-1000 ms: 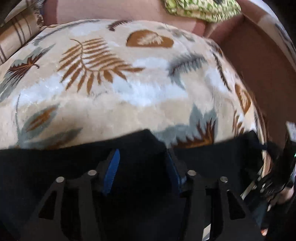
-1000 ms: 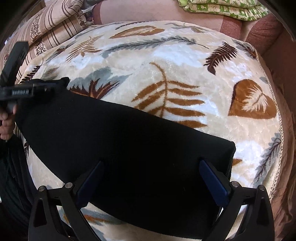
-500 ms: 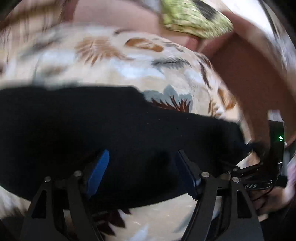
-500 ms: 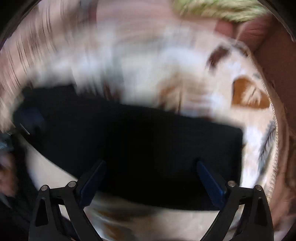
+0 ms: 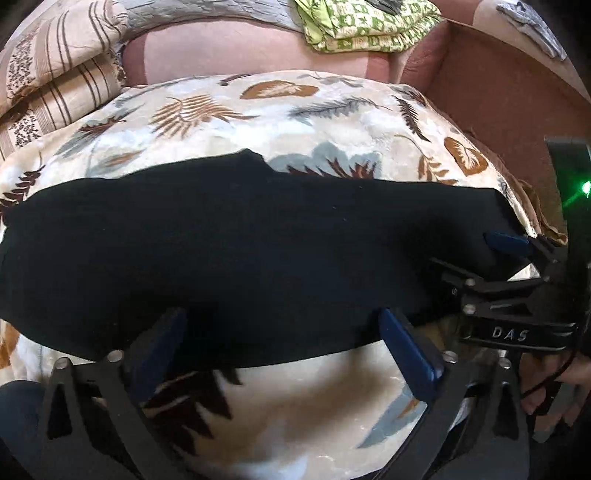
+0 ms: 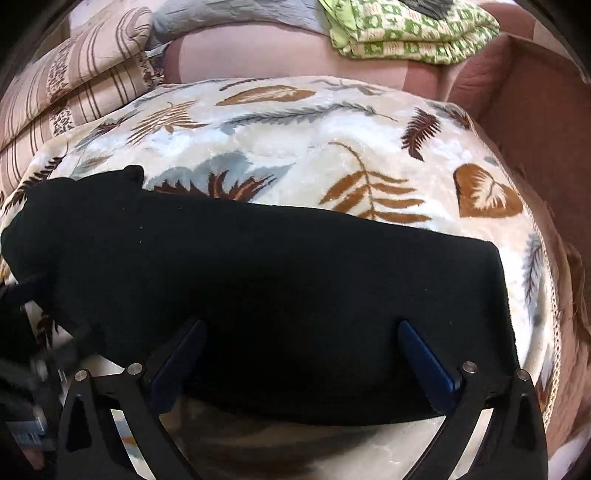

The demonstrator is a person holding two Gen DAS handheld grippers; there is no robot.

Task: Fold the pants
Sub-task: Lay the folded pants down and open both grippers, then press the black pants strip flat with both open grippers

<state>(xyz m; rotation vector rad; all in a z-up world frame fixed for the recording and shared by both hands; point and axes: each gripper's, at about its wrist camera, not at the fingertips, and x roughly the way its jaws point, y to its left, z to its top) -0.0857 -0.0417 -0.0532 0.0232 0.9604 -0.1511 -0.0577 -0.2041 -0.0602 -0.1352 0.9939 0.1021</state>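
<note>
The black pants (image 5: 240, 251) lie folded into a long band across a leaf-patterned blanket (image 5: 280, 122). They also show in the right wrist view (image 6: 280, 288). My left gripper (image 5: 284, 332) is open and empty, its blue pads over the near edge of the pants. My right gripper (image 6: 301, 347) is open and empty above the near right part of the band. In the left wrist view the right gripper's blue fingertip (image 5: 506, 242) rests at the pants' right end.
A striped beige quilt (image 6: 62, 88) lies at the back left. A folded green patterned cloth (image 6: 410, 29) sits at the back. A brown sofa arm (image 5: 509, 110) rises on the right, close to the blanket's edge.
The left gripper opened, let go of the pants and pulled back toward me. The pants now lie flat as a folded band. The right gripper stayed open.
</note>
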